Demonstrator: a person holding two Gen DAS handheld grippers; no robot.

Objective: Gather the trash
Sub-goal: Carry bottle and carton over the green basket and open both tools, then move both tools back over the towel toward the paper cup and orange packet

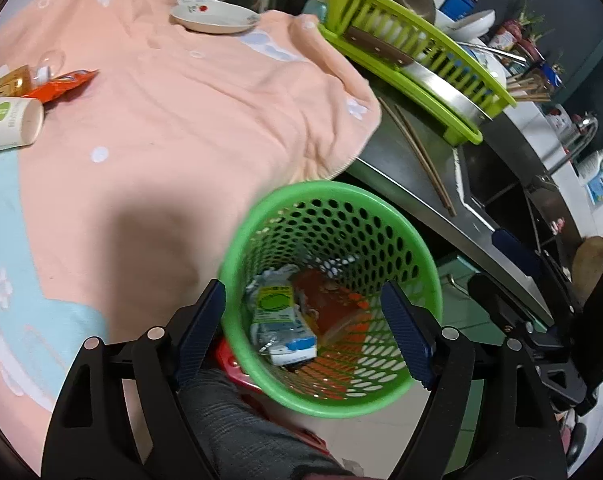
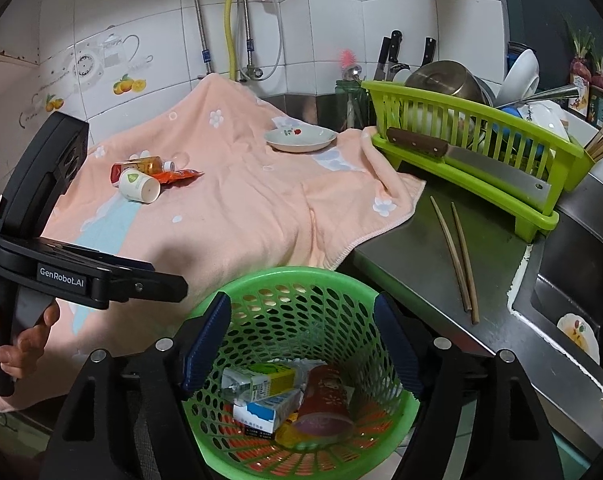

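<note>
Both the left gripper point(image 1: 303, 330) and the right gripper point(image 2: 301, 344) are held apart, empty, above the green perforated plastic basket point(image 2: 357, 280) below the worktop's front edge. A white paper cup point(image 2: 138, 186) is left lying on the peach towel point(image 2: 237, 208).

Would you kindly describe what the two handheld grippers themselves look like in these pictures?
Both are matte black plastic. The left gripper and right gripper each carry two dark blue ribbed pads on black angled arms with triangular cut-outs, fixed by round silver pins. Seen from the right wrist camera, the left unit's body bears white "GenRobot.AI" lettering above a black pistol-style handle. No cables or sleeves show.
</note>
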